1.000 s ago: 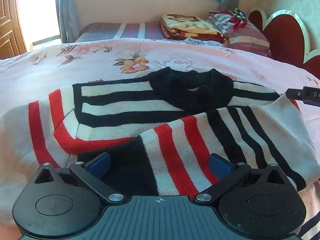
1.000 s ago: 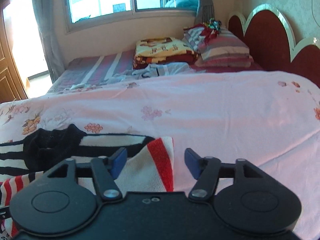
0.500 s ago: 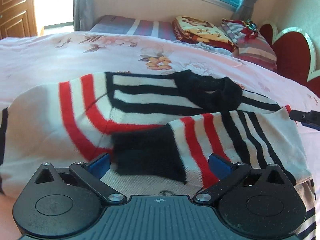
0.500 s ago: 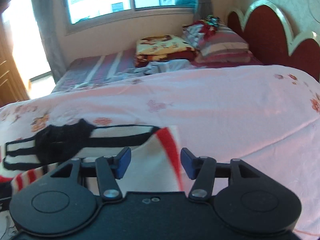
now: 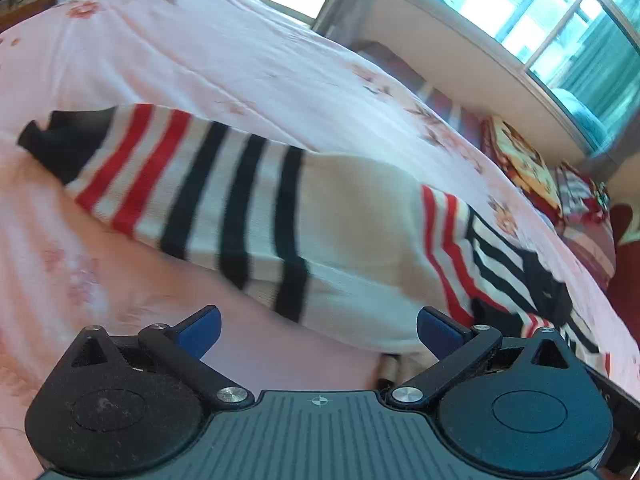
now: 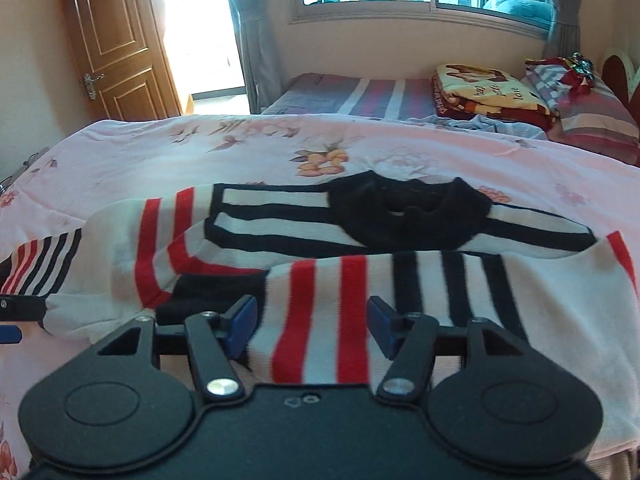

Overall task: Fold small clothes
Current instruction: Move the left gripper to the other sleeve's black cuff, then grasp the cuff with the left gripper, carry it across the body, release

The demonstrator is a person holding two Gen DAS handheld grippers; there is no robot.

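Left gripper [image 5: 318, 326] fingers wide, empty; right gripper [image 6: 312, 320] fingers opening, seemingly clear of the sweater [image 6: 400, 280] sleeve between them

Folded blanket [image 6: 488, 90], right wrist view: small dark words printed on the yellow top face, lying sideways; one looks like "love", the others are too small to make out.
Folded blanket, left wrist view [image 5: 516, 156]: the print is blurred, nothing legible.
Striped sweater [image 6: 400, 264]: stripes only, no lettering.
Hand-held gripper bodies: only a small crosshair mark [image 5: 319, 401] on the left one; no words or numbers.
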